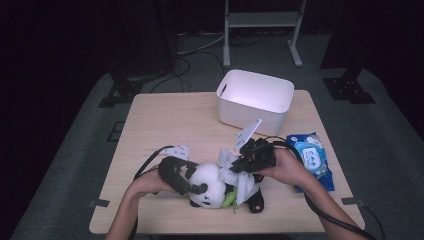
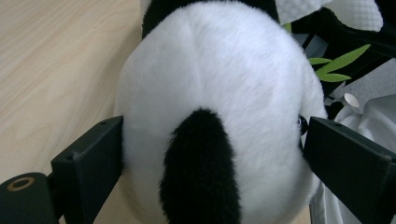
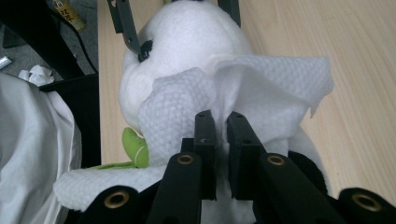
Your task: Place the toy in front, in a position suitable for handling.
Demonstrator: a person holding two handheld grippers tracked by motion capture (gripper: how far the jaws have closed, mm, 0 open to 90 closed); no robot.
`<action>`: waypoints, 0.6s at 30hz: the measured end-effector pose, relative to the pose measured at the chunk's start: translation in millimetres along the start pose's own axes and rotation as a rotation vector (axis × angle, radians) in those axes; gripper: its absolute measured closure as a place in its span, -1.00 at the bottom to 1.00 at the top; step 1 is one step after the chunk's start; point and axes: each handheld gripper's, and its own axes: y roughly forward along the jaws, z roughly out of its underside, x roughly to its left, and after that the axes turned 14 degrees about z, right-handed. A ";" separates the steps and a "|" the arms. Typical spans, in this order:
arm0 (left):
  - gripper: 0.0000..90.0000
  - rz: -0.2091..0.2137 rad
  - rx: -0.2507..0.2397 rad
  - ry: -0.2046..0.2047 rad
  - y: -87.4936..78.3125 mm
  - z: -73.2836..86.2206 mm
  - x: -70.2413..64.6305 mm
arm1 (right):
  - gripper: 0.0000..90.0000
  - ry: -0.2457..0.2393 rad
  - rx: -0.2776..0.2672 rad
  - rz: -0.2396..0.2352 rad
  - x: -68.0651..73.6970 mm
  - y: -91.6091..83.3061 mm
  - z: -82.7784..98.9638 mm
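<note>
A black-and-white plush panda [image 1: 212, 182] lies near the table's front edge, a green leaf [image 2: 341, 60] at its front. My left gripper [image 1: 192, 182] comes in from the left and stands open, its jaws on either side of the panda's head [image 2: 210, 93], their inner faces just at the fur. My right gripper [image 1: 240, 167] reaches in from the right and is shut on a white textured wipe [image 3: 271, 79], which drapes over the panda's white body [image 3: 182, 42]. The wipe [image 1: 235, 175] covers part of the toy's middle. In the right gripper view my right gripper [image 3: 220, 121] has its jaws nearly together.
A white plastic bin [image 1: 255, 100] stands at the back right of the wooden table [image 1: 165, 120]. A blue pack of wet wipes [image 1: 311, 155] lies at the right edge, close behind my right hand. White cloth [image 3: 28, 130] hangs at the table's near side.
</note>
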 end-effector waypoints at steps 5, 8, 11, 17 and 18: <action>-0.79 0.010 -0.004 0.017 0.1 -0.2 -0.6 | 0.84 0.016 -0.011 -0.017 -0.6 -0.2 5.2; -0.68 0.009 -0.002 0.028 -0.5 -0.6 -1.7 | 0.84 0.028 -0.015 -0.022 -1.0 -0.5 7.3; -0.40 -0.009 -0.012 0.046 -5.1 -1.6 -2.9 | 0.84 0.023 -0.016 -0.022 -0.7 -0.7 7.4; -0.30 -0.043 -0.010 0.097 -4.3 -5.0 -5.8 | 0.84 0.016 -0.036 0.014 -1.1 -5.8 3.7; -0.30 -0.051 -0.012 0.113 -3.1 -6.0 -6.9 | 0.84 0.021 -0.049 0.020 -2.3 -7.2 2.7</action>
